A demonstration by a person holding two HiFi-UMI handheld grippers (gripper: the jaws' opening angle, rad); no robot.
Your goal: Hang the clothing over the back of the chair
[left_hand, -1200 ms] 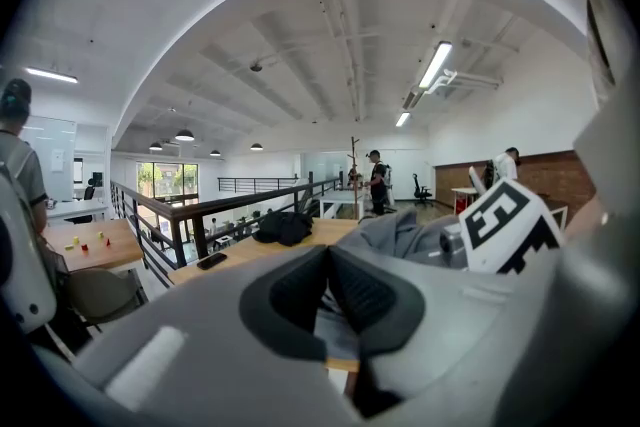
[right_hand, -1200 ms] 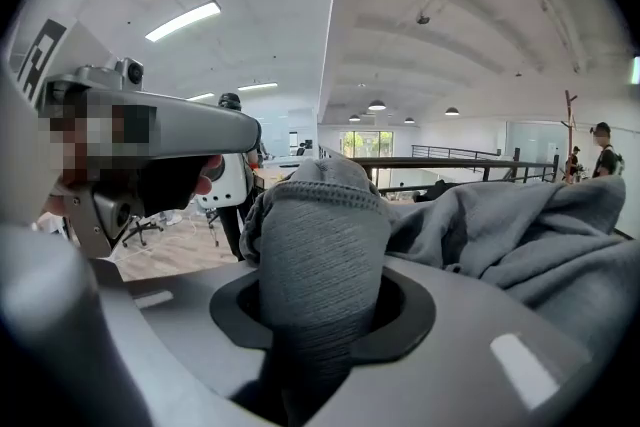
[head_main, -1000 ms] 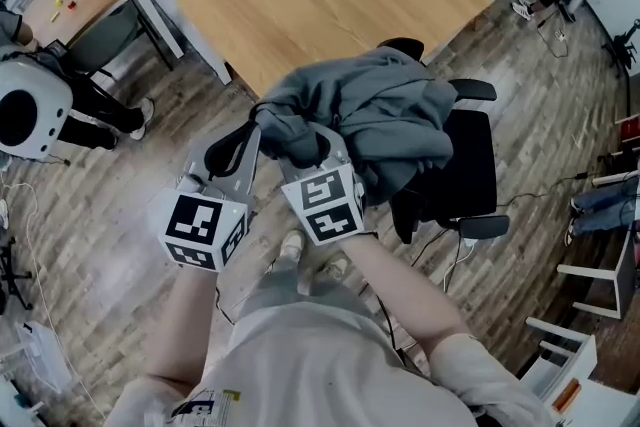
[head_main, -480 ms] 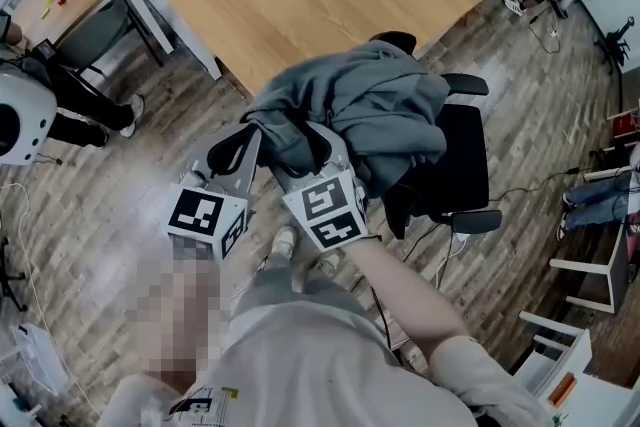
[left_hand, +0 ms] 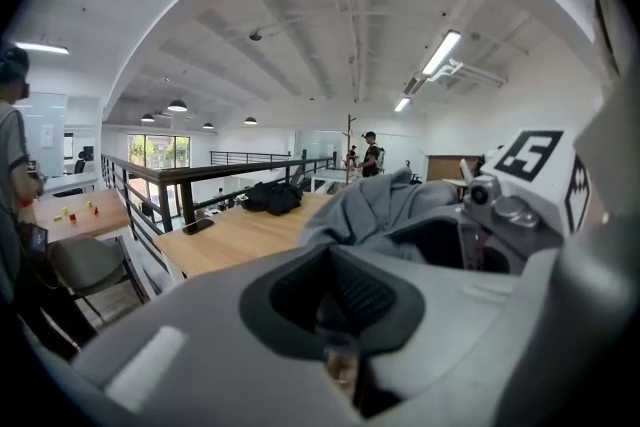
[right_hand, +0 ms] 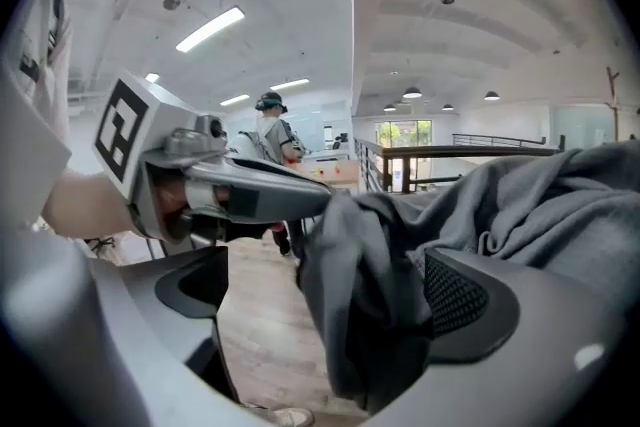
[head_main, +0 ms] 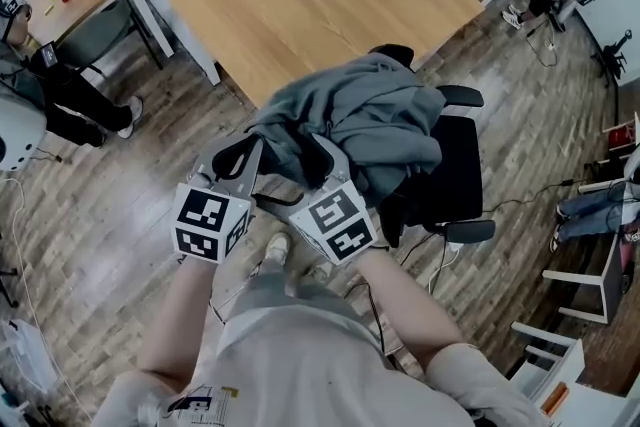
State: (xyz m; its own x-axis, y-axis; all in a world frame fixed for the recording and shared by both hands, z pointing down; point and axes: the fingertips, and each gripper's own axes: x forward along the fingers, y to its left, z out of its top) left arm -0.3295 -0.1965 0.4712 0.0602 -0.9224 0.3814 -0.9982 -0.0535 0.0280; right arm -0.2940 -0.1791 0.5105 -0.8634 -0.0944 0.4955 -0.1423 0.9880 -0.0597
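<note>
The jaws of the right gripper point(right_hand: 322, 290) had just been opening and were seen spread wide. A fold of the grey garment point(head_main: 370, 120) still hung loosely between them and lay against one pad without being pinched, so the hold on the cloth was judged to have been given up. The left gripper point(head_main: 240, 153) was seen with its jaws drawn together just beside the garment's near edge. No cloth could be made out between them in its own view, where the garment showed only beyond the jaws. The garment itself was found heaped over the top of the chair point(head_main: 455, 165), covering most of the back and spilling down towards the seat, bunched rather than spread flat. Its place there was much the same as it had been a second earlier, when it was still clamped. From this it was judged that the hanging had been essentially completed and that the cloth was being left to rest under its own weight. Only the loose fold remained to be cleared from between the open jaws, and a snag on that fold was judged the one risk of the pile being dragged off.
</note>
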